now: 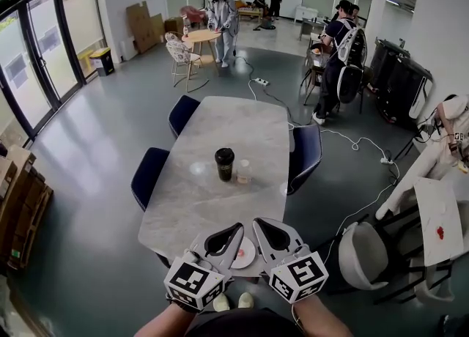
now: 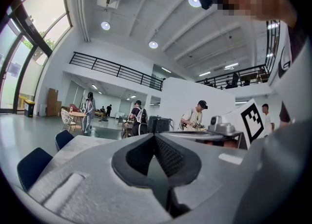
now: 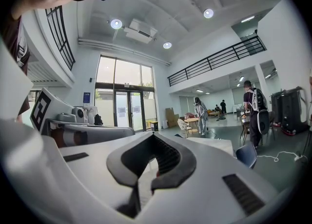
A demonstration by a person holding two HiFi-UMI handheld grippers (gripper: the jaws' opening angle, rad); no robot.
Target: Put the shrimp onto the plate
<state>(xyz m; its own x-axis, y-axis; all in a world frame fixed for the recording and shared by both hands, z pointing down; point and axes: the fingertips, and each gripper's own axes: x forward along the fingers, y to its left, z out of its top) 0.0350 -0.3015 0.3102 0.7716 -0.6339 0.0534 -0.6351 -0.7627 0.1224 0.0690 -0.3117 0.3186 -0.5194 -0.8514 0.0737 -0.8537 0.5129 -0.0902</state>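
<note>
A small white plate (image 1: 248,258) lies at the near edge of the grey table (image 1: 234,130), with a red shrimp (image 1: 239,253) on it. The plate shows between my two grippers, partly covered by them. My left gripper (image 1: 236,229) (image 2: 155,137) hangs over the plate's left side, shut, with nothing between its jaws. My right gripper (image 1: 259,224) (image 3: 153,135) hangs just right of the plate, also shut and holding nothing. Both point forward and upward into the room. A red speck, too small to identify, shows through the gap under the right jaws in the right gripper view.
A black cup (image 1: 224,163) and a clear glass (image 1: 244,171) stand mid-table. Blue chairs (image 1: 150,174) (image 1: 305,154) flank the table. A white chair (image 1: 363,255) and a second table (image 1: 438,218) are at the right. People stand farther back.
</note>
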